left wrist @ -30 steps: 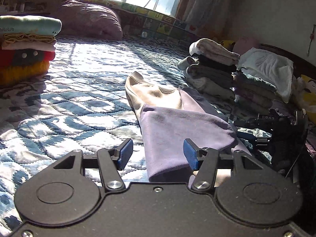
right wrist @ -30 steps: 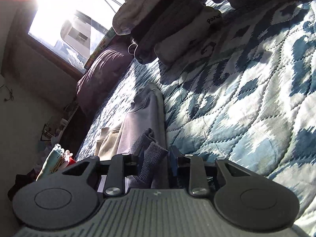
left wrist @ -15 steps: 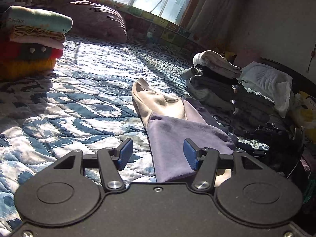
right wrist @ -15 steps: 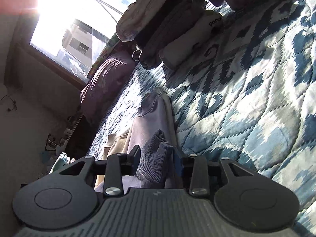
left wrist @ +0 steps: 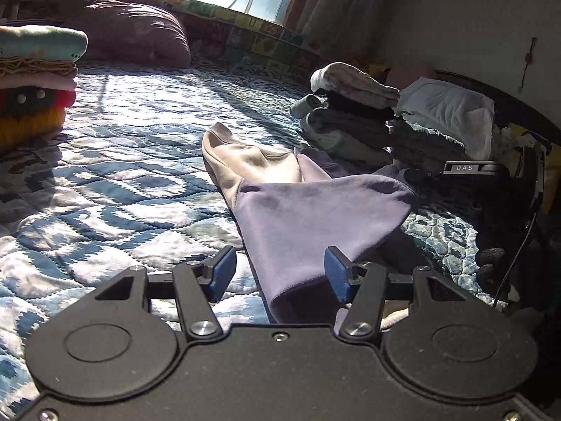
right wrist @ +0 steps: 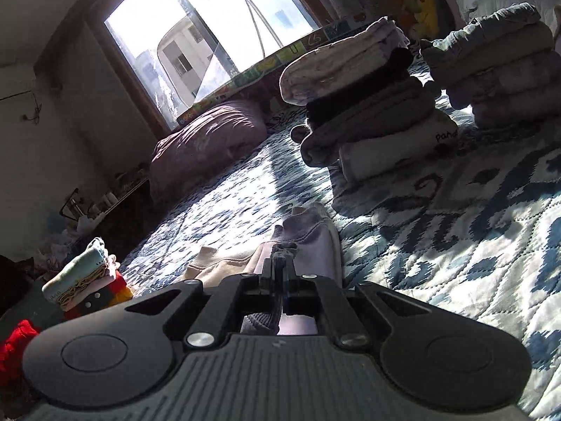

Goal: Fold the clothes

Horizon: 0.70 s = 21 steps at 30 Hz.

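Lilac sweatshirt (left wrist: 308,217), soft knit, cuff seemingly pinched by right gripper (right wrist: 280,273)

right gripper (right wrist: 279,273), a second ago spread around a bunched fold of the purple garment (right wrist: 312,242), now has its jaws pressed together on the cloth at lower centre. its view has rolled level, bringing the stack of folded clothes (right wrist: 364,112) to the upper right.

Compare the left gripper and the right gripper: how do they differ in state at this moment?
The left gripper is open, its blue pads apart over the purple garment; the right gripper is shut on that garment's ribbed cuff. The left holds nothing; the right pinches fabric. Both point along the same garment on the quilt.
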{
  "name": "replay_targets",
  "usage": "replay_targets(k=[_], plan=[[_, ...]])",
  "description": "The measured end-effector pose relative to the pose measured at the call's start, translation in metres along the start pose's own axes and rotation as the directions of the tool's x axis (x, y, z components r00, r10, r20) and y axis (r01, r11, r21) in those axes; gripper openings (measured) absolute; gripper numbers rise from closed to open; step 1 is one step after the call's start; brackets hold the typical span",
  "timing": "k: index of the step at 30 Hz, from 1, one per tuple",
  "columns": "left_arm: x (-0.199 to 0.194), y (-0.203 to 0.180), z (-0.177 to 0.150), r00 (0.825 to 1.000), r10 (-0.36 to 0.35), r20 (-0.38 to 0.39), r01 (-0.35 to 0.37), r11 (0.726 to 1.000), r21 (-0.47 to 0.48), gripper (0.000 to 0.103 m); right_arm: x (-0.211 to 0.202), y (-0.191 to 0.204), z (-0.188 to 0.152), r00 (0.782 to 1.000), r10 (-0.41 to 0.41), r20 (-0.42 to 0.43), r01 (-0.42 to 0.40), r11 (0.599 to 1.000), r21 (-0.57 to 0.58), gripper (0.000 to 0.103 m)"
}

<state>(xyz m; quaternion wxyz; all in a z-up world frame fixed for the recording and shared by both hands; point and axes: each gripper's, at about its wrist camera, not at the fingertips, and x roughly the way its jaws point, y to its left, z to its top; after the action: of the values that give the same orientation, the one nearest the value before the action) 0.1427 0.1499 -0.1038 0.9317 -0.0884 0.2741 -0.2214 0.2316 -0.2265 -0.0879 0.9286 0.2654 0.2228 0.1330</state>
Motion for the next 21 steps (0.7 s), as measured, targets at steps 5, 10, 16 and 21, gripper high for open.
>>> replay_targets(k=[5,10,16,21], plan=[[0.017,-0.03,-0.011,0.997,0.039,-0.067,-0.026,0.984,0.178,0.054,-0.006,-0.001,0.025,1.0,0.017,0.019,-0.017,1.0,0.01,0.006],[0.026,-0.053,-0.021,0.995,0.034,-0.091,-0.006,0.955,0.297,0.052,-0.01,-0.003,0.044,1.0,0.017,0.022,-0.017,1.0,0.0,0.006],[0.034,-0.064,-0.031,0.989,0.031,-0.146,0.028,0.92,0.39,0.049,-0.021,-0.01,0.052,0.999,0.031,0.026,-0.031,0.999,0.011,0.006],[0.035,-0.058,-0.036,0.98,0.02,-0.196,0.061,0.915,0.399,0.048,-0.031,-0.02,0.047,0.999,0.041,0.015,-0.042,0.998,0.053,0.006]])
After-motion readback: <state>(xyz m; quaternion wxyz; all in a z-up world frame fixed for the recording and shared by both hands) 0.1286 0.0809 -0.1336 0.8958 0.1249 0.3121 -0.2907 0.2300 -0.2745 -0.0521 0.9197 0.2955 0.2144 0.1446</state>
